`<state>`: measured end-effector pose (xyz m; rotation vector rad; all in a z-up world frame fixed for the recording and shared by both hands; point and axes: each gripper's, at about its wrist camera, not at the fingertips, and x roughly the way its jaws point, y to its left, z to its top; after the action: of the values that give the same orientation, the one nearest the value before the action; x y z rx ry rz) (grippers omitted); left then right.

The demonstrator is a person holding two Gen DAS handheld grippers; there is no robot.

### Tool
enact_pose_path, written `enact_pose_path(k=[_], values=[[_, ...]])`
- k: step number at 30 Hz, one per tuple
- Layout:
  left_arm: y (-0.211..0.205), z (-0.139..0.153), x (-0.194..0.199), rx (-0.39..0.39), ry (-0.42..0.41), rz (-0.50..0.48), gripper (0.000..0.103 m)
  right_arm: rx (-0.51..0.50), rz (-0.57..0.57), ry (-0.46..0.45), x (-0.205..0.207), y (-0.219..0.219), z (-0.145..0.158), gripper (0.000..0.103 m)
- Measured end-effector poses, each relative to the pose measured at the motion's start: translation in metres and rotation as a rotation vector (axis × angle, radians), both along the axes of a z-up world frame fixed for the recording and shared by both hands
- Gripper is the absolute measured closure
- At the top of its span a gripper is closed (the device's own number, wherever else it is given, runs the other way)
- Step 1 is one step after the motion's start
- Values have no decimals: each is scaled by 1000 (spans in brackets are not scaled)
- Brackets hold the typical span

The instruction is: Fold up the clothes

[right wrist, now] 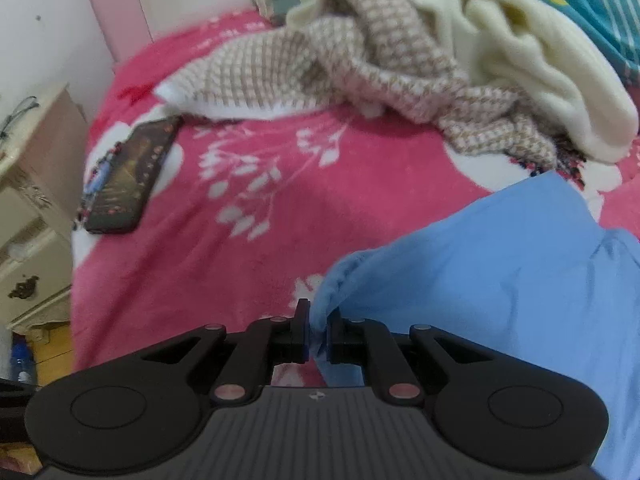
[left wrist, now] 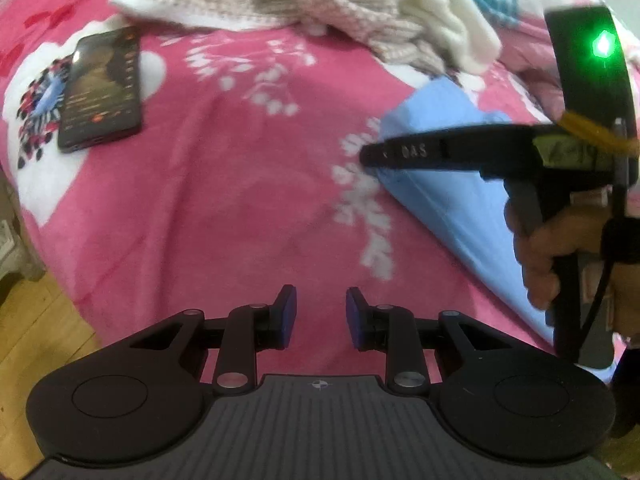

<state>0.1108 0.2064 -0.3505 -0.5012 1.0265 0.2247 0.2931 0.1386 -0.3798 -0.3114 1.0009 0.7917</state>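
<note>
My left gripper (left wrist: 321, 314) has its jaws released, a clear gap between the blue pads (left wrist: 289, 304), nothing in them. Only pink blanket (left wrist: 240, 200) shows below the tips.

My right gripper (right wrist: 318, 330) has its jaws clenched on a bunched edge of the light blue garment (right wrist: 500, 272). The cloth runs up out of the pads and spreads to the right side of that view, partly lifted and creased. In the left wrist view the same garment (left wrist: 452, 184) lies at the right side of the bed, and the right gripper (left wrist: 372, 154) shows side-on over it, with the person's hand (left wrist: 560, 248) around the handle. A green light (left wrist: 604, 44) glows on that unit.

Other clothes sit at the far end of the bed: a beige-and-white checked knit (right wrist: 320, 64) and a cream chunky knit (right wrist: 532, 60), heaped together and touching. Teal patterned fabric (right wrist: 592, 0) lies behind them at top right.

A phone (left wrist: 102, 88) lies screen-up on the blanket at the left, well apart from the blue garment. A cream drawer unit (right wrist: 32, 208) stands beside the bed at left, with wooden floor (left wrist: 36, 320) below it.

Both views are motion-blurred.
</note>
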Motion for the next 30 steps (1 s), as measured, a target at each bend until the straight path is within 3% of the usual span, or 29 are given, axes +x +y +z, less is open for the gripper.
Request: enact_pose_path(k=[6,10,14,18,19,20,22,26,30], values=[[16,-4,3,-38,-9,15,76,7,20,-10,-3,-6,4,95],[25,-3,10,-70,-21,33,76,58,68,-67,-11,-13,11,95],[41,-3,20,-107,-38,84,76,104,151,-98,-20,-24,16,95],[58,-5,35,-177,-72,149,73,100,159,-82,-27,-27,6,91],[61,-5,40,-189,-80,156,73,97,158,-79,-29,-26,2,83],[63,-5,44,-201,-87,163,72,101,155,-76,-31,-24,-2,66],[66,-2,56,-199,-103,161,72,115,159,-87,-38,-21,-3,51],[68,11,75,-160,-151,142,70,141,118,-108,-53,-30,3,41],[49,24,93,-101,-162,31,70,217,-171,23,-54,-101,12,41]])
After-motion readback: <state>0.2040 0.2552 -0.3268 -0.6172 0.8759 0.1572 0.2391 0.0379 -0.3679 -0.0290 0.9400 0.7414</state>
